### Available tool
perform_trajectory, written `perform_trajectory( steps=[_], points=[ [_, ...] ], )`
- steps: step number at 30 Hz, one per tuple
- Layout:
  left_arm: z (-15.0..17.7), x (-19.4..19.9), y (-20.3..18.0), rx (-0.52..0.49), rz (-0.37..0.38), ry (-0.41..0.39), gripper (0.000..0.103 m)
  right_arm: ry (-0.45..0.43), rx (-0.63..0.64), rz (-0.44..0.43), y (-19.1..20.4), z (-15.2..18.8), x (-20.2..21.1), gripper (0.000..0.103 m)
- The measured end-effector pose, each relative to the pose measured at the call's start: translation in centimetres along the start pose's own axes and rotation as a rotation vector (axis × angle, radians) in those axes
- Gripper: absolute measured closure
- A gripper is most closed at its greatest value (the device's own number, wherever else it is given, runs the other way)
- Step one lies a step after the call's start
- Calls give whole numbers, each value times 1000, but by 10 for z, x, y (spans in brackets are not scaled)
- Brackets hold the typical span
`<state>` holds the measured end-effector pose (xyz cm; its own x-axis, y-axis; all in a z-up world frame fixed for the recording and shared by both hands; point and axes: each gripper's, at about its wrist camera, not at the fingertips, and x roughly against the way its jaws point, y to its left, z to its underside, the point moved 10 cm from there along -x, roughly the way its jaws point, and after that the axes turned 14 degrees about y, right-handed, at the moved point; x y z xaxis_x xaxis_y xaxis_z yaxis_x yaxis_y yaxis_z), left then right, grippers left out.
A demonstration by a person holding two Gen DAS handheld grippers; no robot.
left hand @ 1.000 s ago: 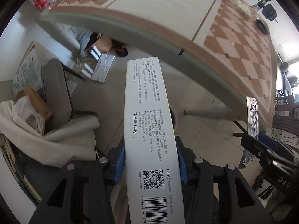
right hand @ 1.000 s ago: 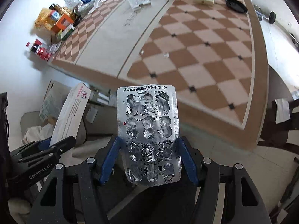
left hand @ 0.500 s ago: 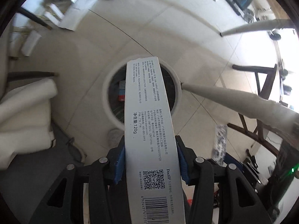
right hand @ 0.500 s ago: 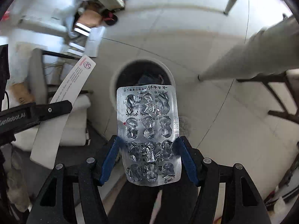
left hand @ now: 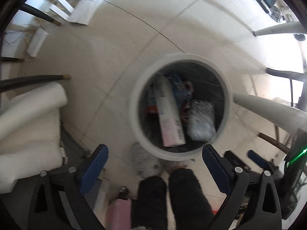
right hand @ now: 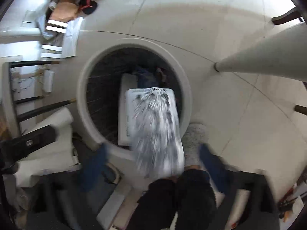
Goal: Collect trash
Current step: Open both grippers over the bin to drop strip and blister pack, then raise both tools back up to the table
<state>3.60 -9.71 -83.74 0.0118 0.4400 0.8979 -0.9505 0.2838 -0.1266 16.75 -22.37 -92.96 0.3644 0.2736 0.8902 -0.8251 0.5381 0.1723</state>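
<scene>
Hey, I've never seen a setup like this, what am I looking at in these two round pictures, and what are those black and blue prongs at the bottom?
These are two fisheye cameras, one fixed on each hand-held gripper that a person carries; there is no robot arm. Each looks forward along its own two fingers, straight down at the floor here.

In the left view, the left gripper is open and holds nothing. Below it stands a round white bin, with a long white box and a silvery pill sheet inside.

In the right view, the right gripper is blurred but looks open, and the pill sheet seems to be dropping toward the bin. The person's legs show at the bottom.
</scene>
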Motion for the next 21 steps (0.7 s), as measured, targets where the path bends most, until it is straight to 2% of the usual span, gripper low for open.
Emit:
perform_trajectory(
  steps=[4,8,15,21],
  points=[
    [13,20,14,3,-111,-84,3,-12,-10,67,-2,3,7,0],
    [31,36,19,-3,-150,-110,3,-40,7,118,0,14,30,0],
    [73,67,12,-16,-153,-111,3,-78,-7,139,4,54,83,0],
    [117,109,-4,-39,-128,-111,3,-116,-33,130,0,98,150,0]
  ],
)
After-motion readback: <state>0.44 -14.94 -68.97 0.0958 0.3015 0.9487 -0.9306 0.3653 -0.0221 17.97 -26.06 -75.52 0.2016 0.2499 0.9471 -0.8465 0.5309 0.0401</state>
